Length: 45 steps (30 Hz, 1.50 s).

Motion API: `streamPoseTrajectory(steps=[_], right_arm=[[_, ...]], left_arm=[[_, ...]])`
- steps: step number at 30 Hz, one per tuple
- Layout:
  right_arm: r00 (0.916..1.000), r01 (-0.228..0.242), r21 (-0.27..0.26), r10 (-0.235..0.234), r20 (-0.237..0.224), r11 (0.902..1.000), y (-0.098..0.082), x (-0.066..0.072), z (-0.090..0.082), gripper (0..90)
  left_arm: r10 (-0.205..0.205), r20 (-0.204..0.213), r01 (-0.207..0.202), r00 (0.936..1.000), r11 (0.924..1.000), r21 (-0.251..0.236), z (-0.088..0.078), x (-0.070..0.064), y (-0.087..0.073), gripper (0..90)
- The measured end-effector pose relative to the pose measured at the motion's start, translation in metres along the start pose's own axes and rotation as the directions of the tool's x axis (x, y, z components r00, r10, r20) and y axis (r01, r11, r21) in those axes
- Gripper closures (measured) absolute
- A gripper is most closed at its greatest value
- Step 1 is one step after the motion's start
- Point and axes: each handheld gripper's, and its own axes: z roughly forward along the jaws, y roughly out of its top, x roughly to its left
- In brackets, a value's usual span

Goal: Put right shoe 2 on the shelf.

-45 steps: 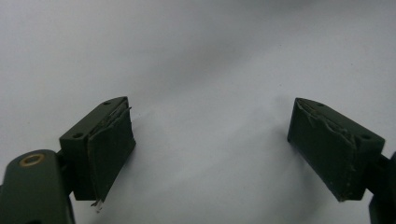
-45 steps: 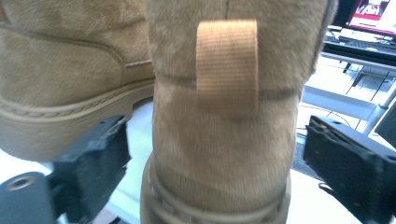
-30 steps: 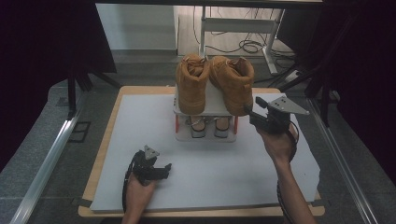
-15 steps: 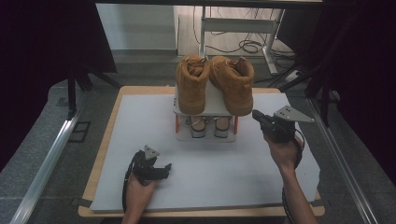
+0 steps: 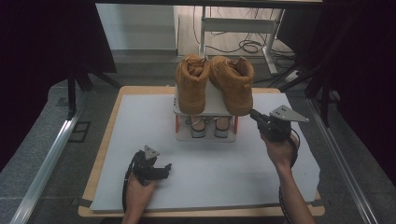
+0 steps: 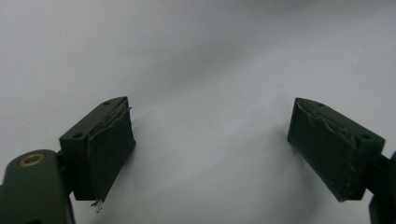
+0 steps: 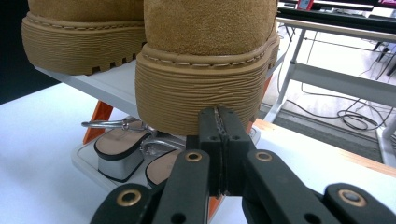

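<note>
Landmark: the two-tier shoe rack [image 5: 205, 105] standing near the far edge of the white table top [image 5: 140, 121].

Nearest the person, well in front of the rack and toward its left, the left gripper [image 5: 159, 169] lies low over the bare white surface; in the left gripper view its jaws stand spread wide, pads [image 6: 112, 144] facing each other with nothing between them.

Closer to the rack, just off its right front corner, the right gripper [image 5: 254, 114] is held in the air by the person's hand [image 5: 280, 149], its tips pointing at the heel of the right boot [image 5: 236, 86]. Its jaws have just been closing and are now pressed together, pad against pad, with nothing pinched (in the right gripper view [image 7: 218, 116] the tips sit just at the ribbed sole of that boot; contact cannot be told).

On the rack's upper shelf stand the right boot and the left boot [image 5: 192, 84], tan, side by side, heels toward the person. On the lower shelf, beneath them, sits a pair of heeled sandals [image 5: 209, 126].
</note>
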Motion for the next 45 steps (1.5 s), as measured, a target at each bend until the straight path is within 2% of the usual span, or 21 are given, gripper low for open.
streamPoseTrajectory(steps=[7,14,24,32,39,45], right_arm=[[1.0,0.002,-0.002,-0.002,-0.009,1.0,0.0,0.003,0.003,90.0],[0.9987,0.022,0.002,-0.022,-0.045,0.9998,0.004,0.017,0.015,90.0],[0.9968,0.047,0.003,-0.047,-0.065,0.9989,0.007,0.031,0.03,90.0],[0.9969,0.054,0.002,-0.053,-0.058,0.9986,0.008,0.033,0.035,90.0],[0.9979,0.048,0.009,-0.048,-0.044,0.9988,0.009,0.03,0.04,90.0],[0.998,0.04,0.011,-0.039,-0.05,0.9992,0.008,0.029,0.04,90.0]], left_arm=[[0.0,0.0,0.0,1.0,1.0,0.0,0.0,0.0,0.0,14.0],[0.0,0.0,0.0,1.0,1.0,0.0,0.0,0.0,0.0,14.0],[0.0,0.0,0.0,1.0,1.0,0.0,0.0,0.0,0.0,14.0],[0.002,0.0,-0.002,1.0,1.0,0.002,0.0,0.0,0.0,14.0],[0.0,0.0,0.0,1.0,1.0,0.0,0.0,0.0,0.0,14.0],[0.0,0.0,0.0,1.0,1.0,0.0,0.0,0.0,0.0,14.0]])
